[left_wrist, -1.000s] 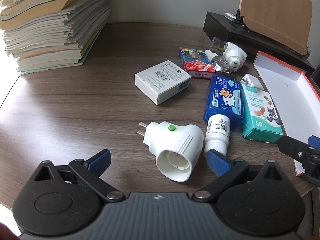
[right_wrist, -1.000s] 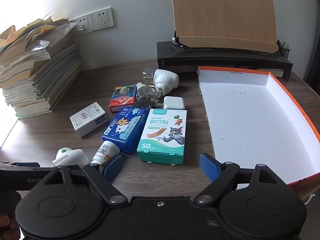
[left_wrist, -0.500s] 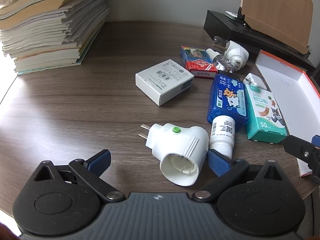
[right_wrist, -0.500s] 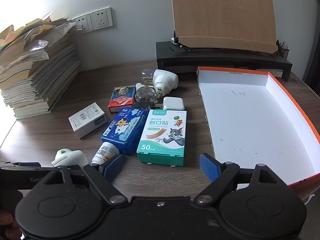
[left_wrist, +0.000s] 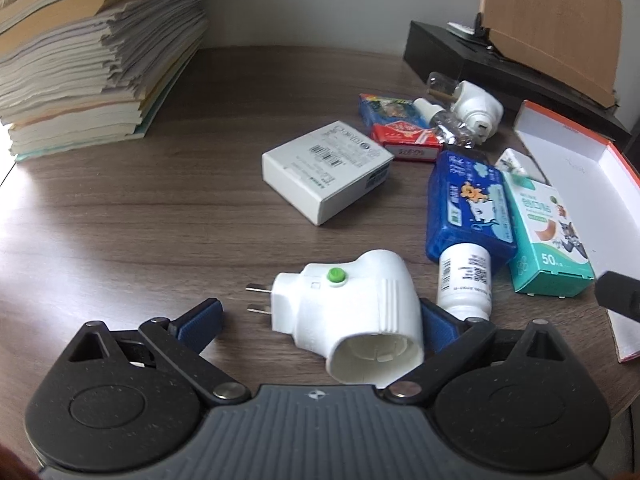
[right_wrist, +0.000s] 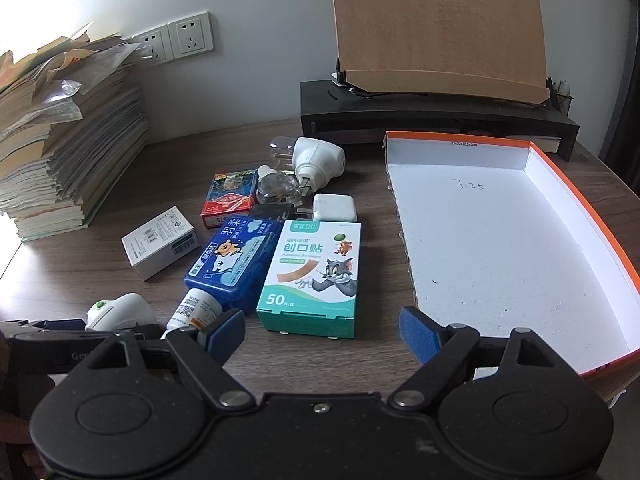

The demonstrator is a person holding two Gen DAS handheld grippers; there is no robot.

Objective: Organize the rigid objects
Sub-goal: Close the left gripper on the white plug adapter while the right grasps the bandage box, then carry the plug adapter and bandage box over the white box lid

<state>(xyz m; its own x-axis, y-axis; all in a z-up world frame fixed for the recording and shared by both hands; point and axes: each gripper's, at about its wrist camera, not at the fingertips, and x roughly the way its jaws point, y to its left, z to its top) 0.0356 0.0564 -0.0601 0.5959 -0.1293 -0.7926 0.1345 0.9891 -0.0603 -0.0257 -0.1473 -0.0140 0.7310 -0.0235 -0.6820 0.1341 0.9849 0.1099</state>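
Item: white plug adapter (left_wrist: 352,312), lying on the tabletop (left_wrist: 140,232) between the wide-spread fingers of our left claw (left_wrist: 320,320), close against the right finger. Our right claw (right_wrist: 322,330) gapes wide, empty; bandage box (right_wrist: 312,276) just ahead.

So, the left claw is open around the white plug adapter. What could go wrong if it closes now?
1. The adapter sits off-centre, near the right pad of the left claw; closing may push or turn it instead of gripping it.
2. The small white bottle lies just beside that pad and could be knocked and roll.
3. The adapter's body is rounded, so it may slip out of the pads.
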